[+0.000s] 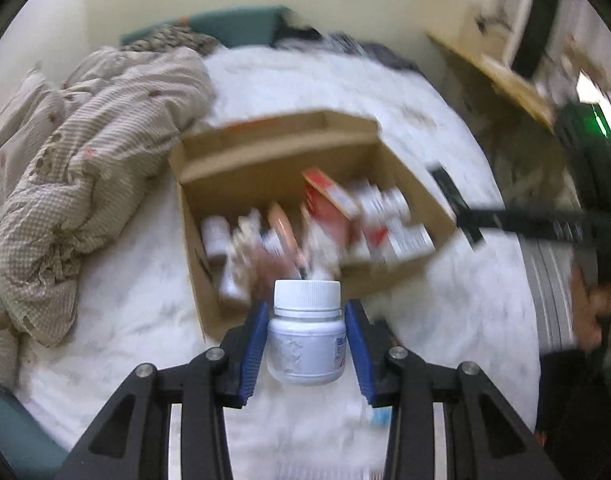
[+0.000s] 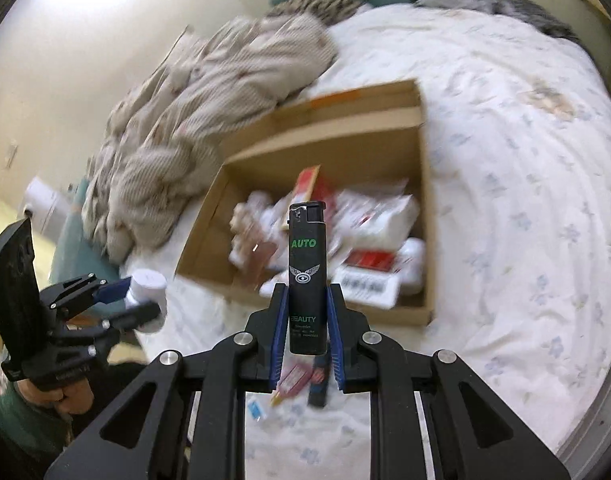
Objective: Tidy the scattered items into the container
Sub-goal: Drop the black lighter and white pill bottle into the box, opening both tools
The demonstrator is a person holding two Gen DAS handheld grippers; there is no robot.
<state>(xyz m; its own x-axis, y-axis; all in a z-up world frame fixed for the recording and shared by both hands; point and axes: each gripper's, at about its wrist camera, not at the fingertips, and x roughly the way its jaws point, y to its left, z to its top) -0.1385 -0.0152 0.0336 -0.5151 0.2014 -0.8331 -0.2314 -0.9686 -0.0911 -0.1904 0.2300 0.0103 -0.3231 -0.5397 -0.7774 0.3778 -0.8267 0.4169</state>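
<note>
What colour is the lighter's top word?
Green: "AUTO" on the black lighter, clearest in the right wrist view.

Left gripper point(image 1: 307, 344): black angular linkage arms, triangular cutouts, silver round screw heads, blue ribbed pads point(image 1: 254, 350). Right gripper point(image 2: 307, 326): same build. Dark green sleeve point(image 2: 23, 426) at wrist.

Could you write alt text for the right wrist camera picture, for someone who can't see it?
The right gripper holds a black lighter upright before an open cardboard box of packets on a floral bedsheet.
</note>
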